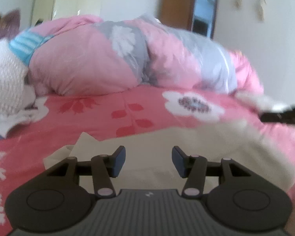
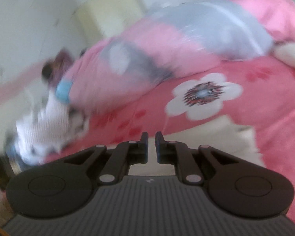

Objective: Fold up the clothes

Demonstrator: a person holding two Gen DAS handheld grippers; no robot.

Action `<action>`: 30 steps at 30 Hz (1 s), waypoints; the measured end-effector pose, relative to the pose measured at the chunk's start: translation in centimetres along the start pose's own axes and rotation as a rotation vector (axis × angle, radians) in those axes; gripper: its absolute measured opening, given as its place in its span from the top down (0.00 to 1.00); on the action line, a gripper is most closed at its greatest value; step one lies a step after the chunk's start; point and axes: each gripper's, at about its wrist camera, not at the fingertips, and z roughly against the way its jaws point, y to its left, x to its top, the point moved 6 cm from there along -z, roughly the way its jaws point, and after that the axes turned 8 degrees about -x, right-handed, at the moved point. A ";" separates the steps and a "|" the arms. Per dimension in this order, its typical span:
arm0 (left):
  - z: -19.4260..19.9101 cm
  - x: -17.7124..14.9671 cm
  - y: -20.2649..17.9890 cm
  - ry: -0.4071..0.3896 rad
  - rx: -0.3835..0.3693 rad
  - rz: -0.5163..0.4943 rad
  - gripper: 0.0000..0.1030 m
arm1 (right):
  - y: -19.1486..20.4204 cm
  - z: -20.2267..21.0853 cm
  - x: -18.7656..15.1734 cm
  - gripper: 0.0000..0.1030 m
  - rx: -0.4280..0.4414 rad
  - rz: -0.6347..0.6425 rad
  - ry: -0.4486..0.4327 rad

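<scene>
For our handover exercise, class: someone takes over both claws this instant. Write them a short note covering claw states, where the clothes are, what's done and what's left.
Left claw: open, nothing between its fingers, above the cream garment.
Right claw: almost shut, no cloth seen in it.
Cream garment lies on the pink flowered bedspread; a white knitted garment sits at the left by the rolled quilt.
Done: cannot tell how far the cream garment is folded.
Left: finish it, then the knitted one.

Bed with pink floral sheet point(image 1: 100, 122). Cream garment point(image 1: 186, 147) lies near; bundled pink-grey quilt point(image 1: 108, 59) far; white knitted item point(image 1: 5, 86) far left.
</scene>
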 end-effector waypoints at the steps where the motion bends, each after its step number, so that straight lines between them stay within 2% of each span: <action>1: -0.5 -0.5 -0.4 0.009 0.025 -0.021 0.48 | 1.6 -0.7 -0.5 0.92 0.003 0.057 0.011; 3: -1.6 -1.8 -0.2 0.037 0.063 -0.023 0.47 | 3.5 -2.4 -1.8 0.92 -0.007 0.139 0.017; 5: -2.4 -3.0 0.6 0.068 0.074 0.013 0.47 | 4.4 -4.5 -3.4 0.92 -0.089 0.242 0.018; 6: -2.4 -3.1 0.9 0.066 0.069 0.021 0.47 | 4.1 -5.7 -4.4 0.93 -0.132 0.292 0.030; 9: -2.6 -3.4 1.4 0.063 0.060 0.035 0.46 | 2.5 -8.0 -7.7 0.95 -0.184 0.358 0.071; 13: -2.6 -3.7 1.4 0.060 0.070 0.027 0.46 | 3.1 -7.2 -6.2 0.95 -0.209 0.344 0.112; 17: -2.7 -3.9 1.4 0.054 0.068 0.037 0.45 | 5.5 -5.6 -4.1 0.94 -0.168 0.338 0.030; 19: -2.8 -3.9 1.5 0.053 0.065 0.043 0.45 | 6.4 -5.8 -4.3 0.94 -0.150 0.359 0.019; 22: -2.8 -3.9 1.5 0.050 0.065 0.044 0.45 | 4.9 -9.2 -6.6 0.95 -0.203 0.393 0.108; 26: -2.7 -4.0 1.6 0.047 0.063 0.049 0.45 | 4.5 -9.1 -5.4 0.95 -0.183 0.319 0.132; 30: -2.6 -4.1 1.6 0.040 0.065 0.051 0.45 | 4.9 -8.5 -3.2 0.95 -0.200 0.328 0.082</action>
